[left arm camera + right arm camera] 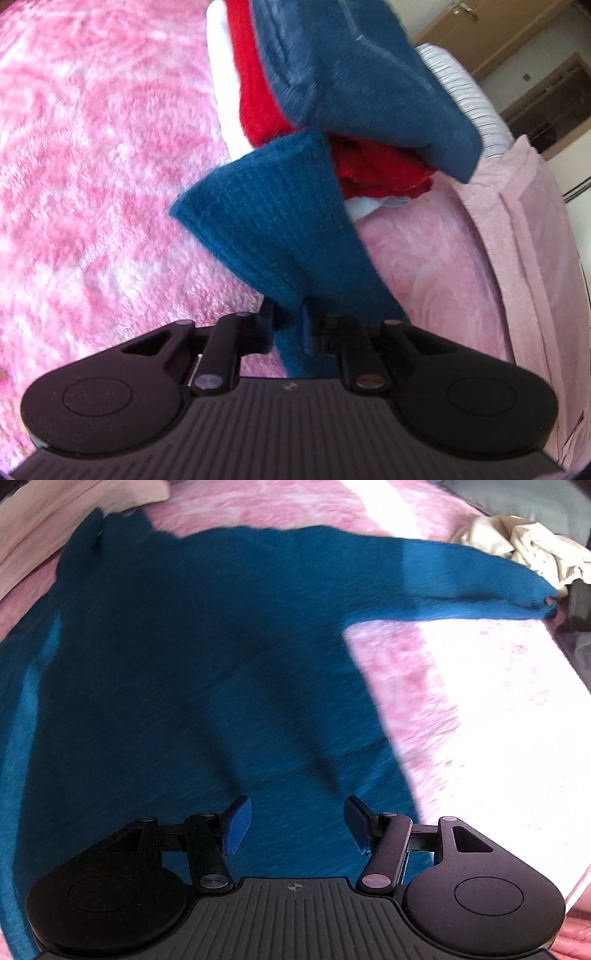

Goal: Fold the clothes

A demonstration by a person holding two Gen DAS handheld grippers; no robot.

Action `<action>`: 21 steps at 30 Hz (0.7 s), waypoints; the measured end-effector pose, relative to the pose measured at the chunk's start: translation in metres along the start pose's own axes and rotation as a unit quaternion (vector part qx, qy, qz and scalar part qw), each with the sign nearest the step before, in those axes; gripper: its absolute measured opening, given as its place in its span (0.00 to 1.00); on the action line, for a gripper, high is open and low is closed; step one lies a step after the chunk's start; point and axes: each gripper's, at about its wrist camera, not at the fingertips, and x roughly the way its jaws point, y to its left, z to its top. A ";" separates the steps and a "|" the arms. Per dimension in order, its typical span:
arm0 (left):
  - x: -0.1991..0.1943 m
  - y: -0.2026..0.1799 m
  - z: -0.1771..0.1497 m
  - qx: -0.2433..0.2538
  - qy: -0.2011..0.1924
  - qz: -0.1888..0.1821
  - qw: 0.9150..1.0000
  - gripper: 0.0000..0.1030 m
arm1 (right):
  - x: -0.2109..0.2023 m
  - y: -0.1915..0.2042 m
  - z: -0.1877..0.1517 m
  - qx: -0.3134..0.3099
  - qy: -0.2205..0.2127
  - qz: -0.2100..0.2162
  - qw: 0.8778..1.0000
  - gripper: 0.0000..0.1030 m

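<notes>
Though unlabelled, blue sweater (184, 664) outspread

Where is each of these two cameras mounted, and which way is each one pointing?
Left wrist: sits on the left gripper, looking along its fingers at the blue sweater clamped between them, lifted over the pink blanket; only the gripper's black body shows.
Right wrist: sits on the right gripper, looking down at the sweater spread flat, one sleeve stretched out; its blue pads stand apart, holding nothing.
Shared: both see the blue sweater and the pink blanket.
</notes>
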 end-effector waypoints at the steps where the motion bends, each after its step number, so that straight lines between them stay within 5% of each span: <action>1: -0.007 -0.007 -0.002 0.016 -0.008 0.001 1.000 0.09 | -0.001 -0.007 0.002 0.005 -0.004 -0.002 1.000 0.58; 5: -0.047 -0.061 -0.021 0.118 -0.052 -0.054 0.990 0.08 | -0.005 -0.037 0.010 0.027 -0.021 -0.012 0.999 0.58; 7: -0.072 -0.103 -0.044 0.174 -0.054 -0.125 0.975 0.08 | -0.007 -0.052 0.015 0.037 -0.029 -0.017 0.999 0.58; 9: -0.091 -0.137 -0.092 0.229 -0.003 -0.207 0.951 0.08 | -0.010 -0.066 0.018 0.049 -0.037 -0.020 0.998 0.58; 12: -0.118 -0.187 -0.164 0.306 0.074 -0.326 0.892 0.09 | -0.012 -0.078 0.027 0.067 -0.048 -0.014 0.996 0.58; 15: -0.146 -0.237 -0.236 0.374 0.149 -0.434 0.806 0.17 | -0.009 -0.081 0.036 0.076 -0.057 -0.001 0.995 0.58; 17: -0.140 -0.239 -0.284 0.407 0.198 -0.408 0.793 0.16 | -0.007 -0.078 0.039 0.079 -0.059 0.012 0.995 0.58; 19: -0.130 -0.228 -0.312 0.432 0.236 -0.370 0.788 0.16 | -0.004 -0.072 0.047 0.083 -0.060 0.028 0.994 0.58; 21: -0.121 -0.210 -0.315 0.442 0.244 -0.329 0.798 0.16 | 0.001 -0.073 0.053 0.093 -0.067 0.052 0.992 0.58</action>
